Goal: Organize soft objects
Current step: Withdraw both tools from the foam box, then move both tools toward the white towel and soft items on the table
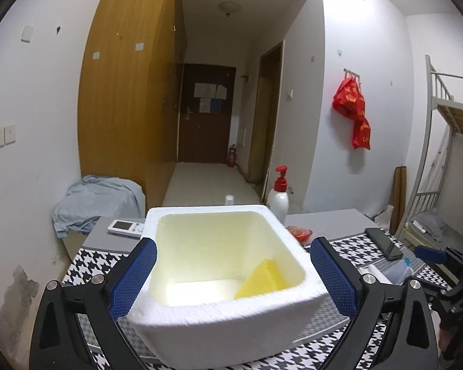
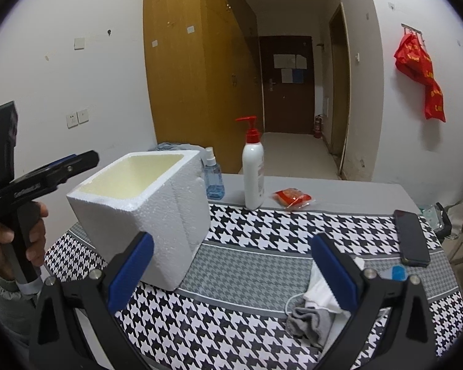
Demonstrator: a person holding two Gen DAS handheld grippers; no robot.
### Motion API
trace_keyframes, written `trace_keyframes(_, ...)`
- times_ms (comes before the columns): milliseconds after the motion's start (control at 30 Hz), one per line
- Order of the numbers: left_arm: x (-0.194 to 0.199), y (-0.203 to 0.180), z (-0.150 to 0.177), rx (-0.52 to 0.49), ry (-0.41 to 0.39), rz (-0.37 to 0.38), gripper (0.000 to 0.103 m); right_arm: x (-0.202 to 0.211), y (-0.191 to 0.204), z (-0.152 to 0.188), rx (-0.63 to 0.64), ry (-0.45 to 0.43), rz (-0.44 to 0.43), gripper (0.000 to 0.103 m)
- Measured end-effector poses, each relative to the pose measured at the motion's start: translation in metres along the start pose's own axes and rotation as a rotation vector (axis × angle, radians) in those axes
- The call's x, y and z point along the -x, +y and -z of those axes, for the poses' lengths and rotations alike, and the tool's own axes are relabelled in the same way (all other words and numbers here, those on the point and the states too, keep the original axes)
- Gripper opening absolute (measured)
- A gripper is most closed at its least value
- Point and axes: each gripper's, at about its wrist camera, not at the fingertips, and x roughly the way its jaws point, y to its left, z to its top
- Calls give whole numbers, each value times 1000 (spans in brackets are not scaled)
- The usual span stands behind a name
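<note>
In a plain white-walled room, a bench (image 2: 339, 188) draped in black-and-white houndstooth cloth (image 2: 256, 225) carries an open white foam box (image 2: 157, 212) with a yellow sponge (image 1: 262, 280) already dropped inside. The left claw (image 1: 231, 280) stands spread above the box, pinching nothing. The right claw (image 2: 231, 274), also spread and empty, points at a white face mask (image 2: 318, 293) and grey sock (image 2: 308, 320) at five o'clock, likely next.

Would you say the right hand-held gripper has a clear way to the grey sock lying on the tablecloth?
Probably yes. The right hand-held gripper stands open, and the grey sock lies just ahead near its right finger. Only the white face mask overlaps the sock's upper edge; the foam box sits off to the left.
</note>
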Motion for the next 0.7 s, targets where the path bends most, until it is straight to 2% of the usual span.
trace_keyframes(300, 25, -17, 8, -3, -24, 18, 100, 23, -9, 7, -15, -20, 18, 103)
trace_keyframes(700, 49, -34, 36, -7, -82, -14, 102, 52, -11, 27, 0, -54, 82, 103)
